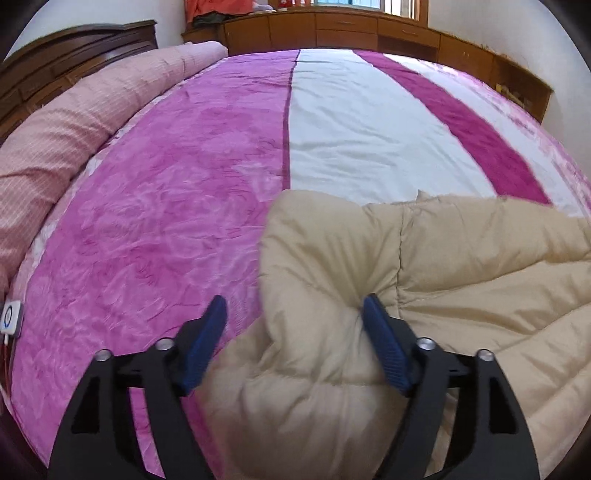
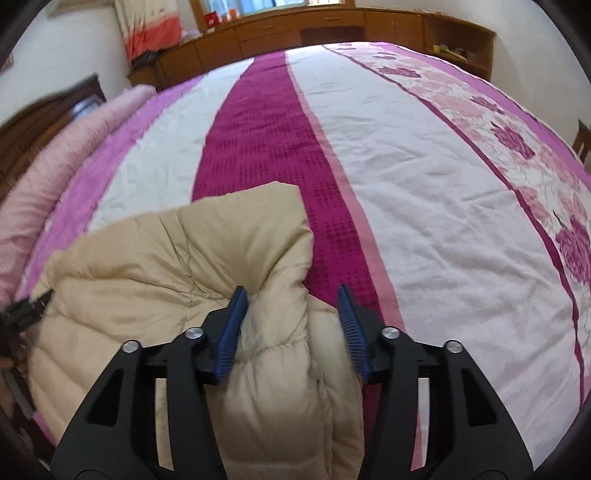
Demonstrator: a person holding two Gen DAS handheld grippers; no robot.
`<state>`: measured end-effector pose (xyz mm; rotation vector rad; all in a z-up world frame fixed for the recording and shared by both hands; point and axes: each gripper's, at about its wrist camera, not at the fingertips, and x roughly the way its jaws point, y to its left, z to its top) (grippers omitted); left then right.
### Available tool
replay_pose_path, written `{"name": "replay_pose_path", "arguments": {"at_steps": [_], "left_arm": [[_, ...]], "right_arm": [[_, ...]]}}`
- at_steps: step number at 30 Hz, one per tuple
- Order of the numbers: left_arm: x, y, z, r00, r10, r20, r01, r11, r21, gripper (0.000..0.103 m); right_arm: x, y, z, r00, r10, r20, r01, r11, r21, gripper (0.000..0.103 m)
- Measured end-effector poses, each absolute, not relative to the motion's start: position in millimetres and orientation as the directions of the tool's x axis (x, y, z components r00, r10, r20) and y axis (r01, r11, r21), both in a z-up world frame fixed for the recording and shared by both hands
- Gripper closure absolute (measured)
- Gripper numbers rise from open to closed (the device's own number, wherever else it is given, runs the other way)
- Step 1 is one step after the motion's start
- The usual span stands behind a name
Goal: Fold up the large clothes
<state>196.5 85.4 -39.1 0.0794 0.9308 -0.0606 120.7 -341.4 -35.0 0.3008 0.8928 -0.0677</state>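
A beige padded jacket (image 1: 424,280) lies bunched on the near part of the bed; it also shows in the right wrist view (image 2: 166,258). My left gripper (image 1: 295,314) is open, its blue pads (image 1: 384,347) straddling a puffy fold at the jacket's left edge. My right gripper (image 2: 291,299) is open around a puffy fold at the jacket's right edge, the left pad (image 2: 231,332) touching the fabric. The left gripper's black tip (image 2: 22,310) shows at the far left of the right wrist view.
The bed (image 1: 147,221) carries a purple, white and magenta striped cover (image 2: 424,184). A rolled pink quilt (image 1: 74,122) lies along the dark headboard (image 1: 55,59). Wooden cabinets (image 1: 351,29) line the far wall. A small white device (image 1: 11,317) lies at the bed's left edge.
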Motion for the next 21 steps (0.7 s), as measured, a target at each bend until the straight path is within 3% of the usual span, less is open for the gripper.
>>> {"name": "replay_pose_path", "arguments": {"at_steps": [9, 21], "left_arm": [[133.2, 109.2, -1.5, 0.609, -0.102, -0.787, 0.11, 0.993, -0.044, 0.016], [90.9, 120.2, -31.9, 0.514, -0.133, -0.847, 0.086, 0.991, -0.103, 0.015]], "right_arm": [[51.9, -356.8, -10.8, 0.657, 0.185, -0.731, 0.159, 0.914, 0.374, 0.022], [8.8, -343.5, -36.2, 0.614, 0.218, -0.759, 0.19, 0.892, 0.41, 0.018]]}}
